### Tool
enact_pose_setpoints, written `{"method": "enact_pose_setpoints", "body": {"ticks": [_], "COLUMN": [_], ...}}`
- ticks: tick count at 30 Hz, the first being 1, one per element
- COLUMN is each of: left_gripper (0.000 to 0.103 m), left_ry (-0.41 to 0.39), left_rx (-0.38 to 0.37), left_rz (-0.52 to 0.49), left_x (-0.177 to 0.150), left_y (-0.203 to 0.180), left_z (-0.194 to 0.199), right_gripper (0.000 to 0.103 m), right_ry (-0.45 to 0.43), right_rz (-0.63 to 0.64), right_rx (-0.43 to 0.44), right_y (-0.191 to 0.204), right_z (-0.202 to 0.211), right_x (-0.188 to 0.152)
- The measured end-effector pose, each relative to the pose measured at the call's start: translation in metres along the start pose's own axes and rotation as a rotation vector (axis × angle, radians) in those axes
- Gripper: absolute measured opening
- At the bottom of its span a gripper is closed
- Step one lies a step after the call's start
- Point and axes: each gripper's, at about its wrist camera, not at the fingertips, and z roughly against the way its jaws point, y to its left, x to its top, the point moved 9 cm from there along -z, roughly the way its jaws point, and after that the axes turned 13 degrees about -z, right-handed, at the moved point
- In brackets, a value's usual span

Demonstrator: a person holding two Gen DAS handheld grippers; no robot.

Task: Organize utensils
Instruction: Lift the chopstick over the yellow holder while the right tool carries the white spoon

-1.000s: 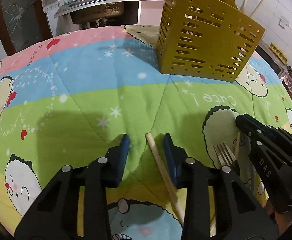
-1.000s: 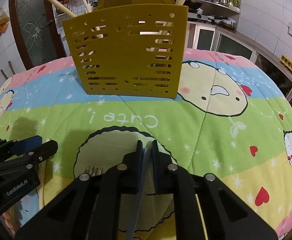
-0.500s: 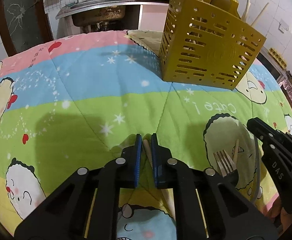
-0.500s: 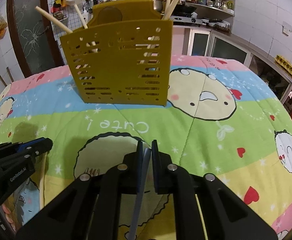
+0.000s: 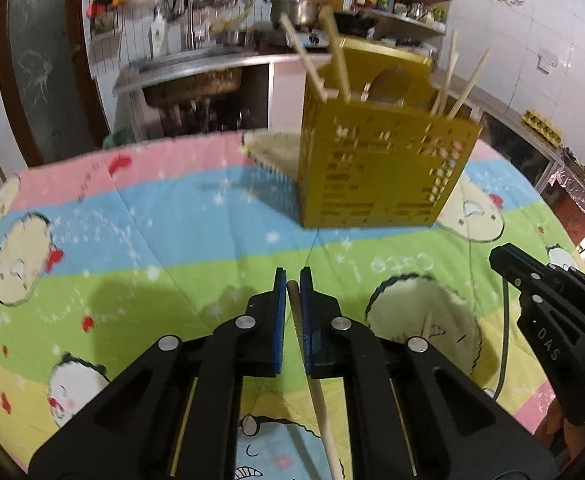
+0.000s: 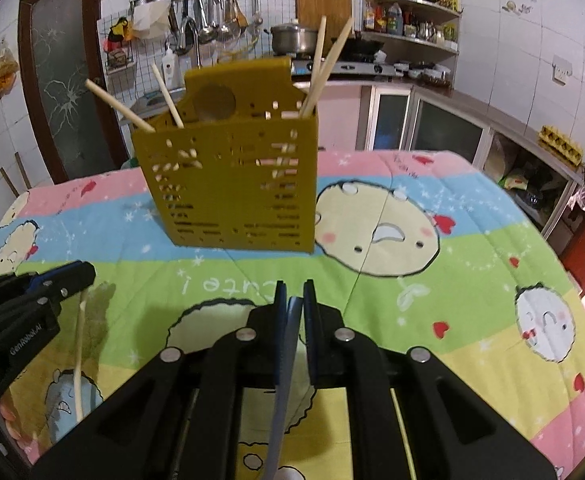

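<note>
A yellow slotted utensil holder [image 5: 380, 168] [image 6: 236, 184] stands on the quilt-covered table, with several wooden chopsticks sticking out of it. My left gripper [image 5: 292, 280] is shut on a wooden chopstick [image 5: 320, 400], lifted above the quilt in front of the holder. My right gripper [image 6: 292, 292] is shut on a thin metal utensil handle [image 6: 282, 392], also raised; its working end is hidden. In the right wrist view the left gripper [image 6: 60, 280] shows at the left with the chopstick [image 6: 78, 352] hanging below it. Another chopstick [image 5: 426, 326] lies on the quilt.
The colourful cartoon quilt [image 6: 412, 280] covers the whole table. Behind it are a sink counter [image 5: 196, 68], a stove with a pot [image 6: 292, 38] and shelves with bottles [image 6: 408, 20]. A dark door [image 6: 64, 80] stands at the back left.
The left gripper closed on the chopstick, then lifted it off the quilt. The right gripper rose with its utensil. Both views tilted up and the holder appears farther away.
</note>
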Motion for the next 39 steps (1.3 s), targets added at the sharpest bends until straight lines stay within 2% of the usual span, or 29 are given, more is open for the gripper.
{"method": "enact_pose_setpoints", "body": {"ticks": [14,20,29,39], "left_gripper": [0.005,0.005,0.005,0.005], "left_ry": [-0.257,-0.327,-0.39,-0.411], "left_rx": [0.075,0.085,0.11,0.115], "left_rz": [-0.073,-0.08,-0.085,-0.079], "left_x": [0.053,0.069,0.086,0.093], "left_y": [-0.007,-0.003,0.002,0.008], "left_z": [0.078,0.098,0.106,0.097], "right_gripper": [0.007,0.007,0.007,0.007], "right_ry": [-0.161,-0.208,-0.258,-0.288], "right_rz": [-0.025,-0.041,-0.056,-0.064], "right_rx": [0.029,0.041,0.057,0.077], "right_y": [0.003,0.003,0.002,0.006], "right_z": [0.043,0.054,0.059,0.058], "right_x": [0.041,0.055,0.069,0.084]}}
